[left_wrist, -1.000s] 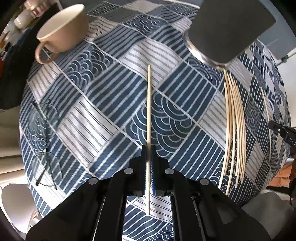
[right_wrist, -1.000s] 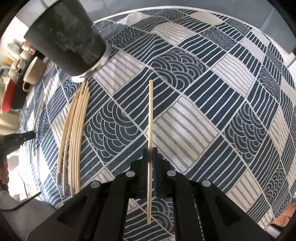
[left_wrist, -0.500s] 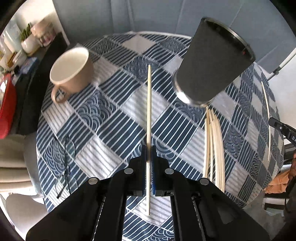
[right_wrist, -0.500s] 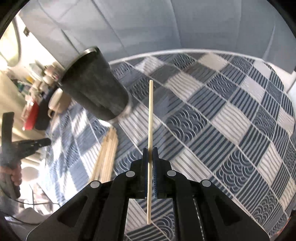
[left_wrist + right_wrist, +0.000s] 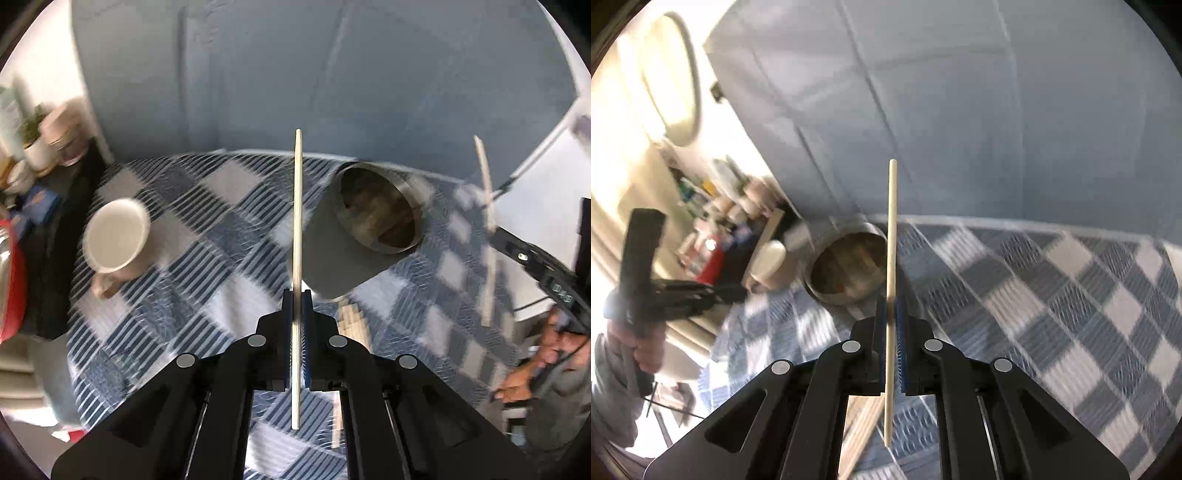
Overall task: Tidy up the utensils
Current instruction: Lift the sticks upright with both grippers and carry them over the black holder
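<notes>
Left gripper [image 5: 296, 295] clenched on 1 chopstick [image 5: 297, 206], held between the blue pads and running straight along the finger axis. Longer part reaching forward past the fingertips, tip up against the grey backdrop [image 5: 332, 74]; shorter tail trailing back between the gripper arms. Chopstick off the cloth, in the air.

Right gripper [image 5: 891, 301] likewise clamped on a second chopstick [image 5: 891, 229], same lie: centred between the pads, pointing forward, tail behind. Also visible in the left view as a pale blurred stick [image 5: 484, 173] at far right.

Dark tumbler [image 5: 369, 221] upright on the checked tablecloth [image 5: 207, 236], open mouth showing, just right of the left chopstick's line. In the right view, tumbler [image 5: 849, 269] just left of the stick, its rim crossed by the shaft. Loose chopsticks [image 5: 351, 317] flat on the cloth at the tumbler's base, partly hidden behind the right finger. Cream mug [image 5: 116, 236] well apart, far left of the cloth.

Against 0.5 s ago: both views tilted upward, more backdrop and less cloth in frame. Tumbler then seen from the side, wall only; interior now visible in both views. Grip point on each chopstick unchanged. Heavy motion blur on cloth and mug now, sharp before.
</notes>
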The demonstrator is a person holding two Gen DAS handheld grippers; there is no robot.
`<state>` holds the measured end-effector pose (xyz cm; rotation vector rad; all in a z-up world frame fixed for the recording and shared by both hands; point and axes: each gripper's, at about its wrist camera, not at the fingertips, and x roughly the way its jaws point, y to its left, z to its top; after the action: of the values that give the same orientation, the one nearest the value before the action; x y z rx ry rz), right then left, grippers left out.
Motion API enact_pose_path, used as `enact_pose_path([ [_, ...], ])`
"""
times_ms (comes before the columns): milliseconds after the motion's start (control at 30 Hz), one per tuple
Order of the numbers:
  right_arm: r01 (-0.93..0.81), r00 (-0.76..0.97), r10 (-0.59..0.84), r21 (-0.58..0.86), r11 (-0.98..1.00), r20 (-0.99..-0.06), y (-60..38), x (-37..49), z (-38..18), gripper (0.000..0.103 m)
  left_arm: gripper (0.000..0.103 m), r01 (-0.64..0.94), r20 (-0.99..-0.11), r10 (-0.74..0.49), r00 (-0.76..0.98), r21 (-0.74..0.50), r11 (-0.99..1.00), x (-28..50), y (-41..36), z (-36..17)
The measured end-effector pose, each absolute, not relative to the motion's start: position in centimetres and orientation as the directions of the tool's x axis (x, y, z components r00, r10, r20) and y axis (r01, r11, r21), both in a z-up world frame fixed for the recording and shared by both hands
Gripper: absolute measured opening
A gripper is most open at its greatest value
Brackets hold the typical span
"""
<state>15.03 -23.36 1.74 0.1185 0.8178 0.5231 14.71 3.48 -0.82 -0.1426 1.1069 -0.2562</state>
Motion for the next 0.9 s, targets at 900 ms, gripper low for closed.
enact_pose_path([
  [900, -0.449, 0.588, 0.596, 0.392, 0.803, -0.547, -18.1, 24.7, 1.7, 0.005, 0.005, 0.205, -0.702, -0.438, 0.562, -0.394, 0.896, 24.3, -0.3, 0.3],
])
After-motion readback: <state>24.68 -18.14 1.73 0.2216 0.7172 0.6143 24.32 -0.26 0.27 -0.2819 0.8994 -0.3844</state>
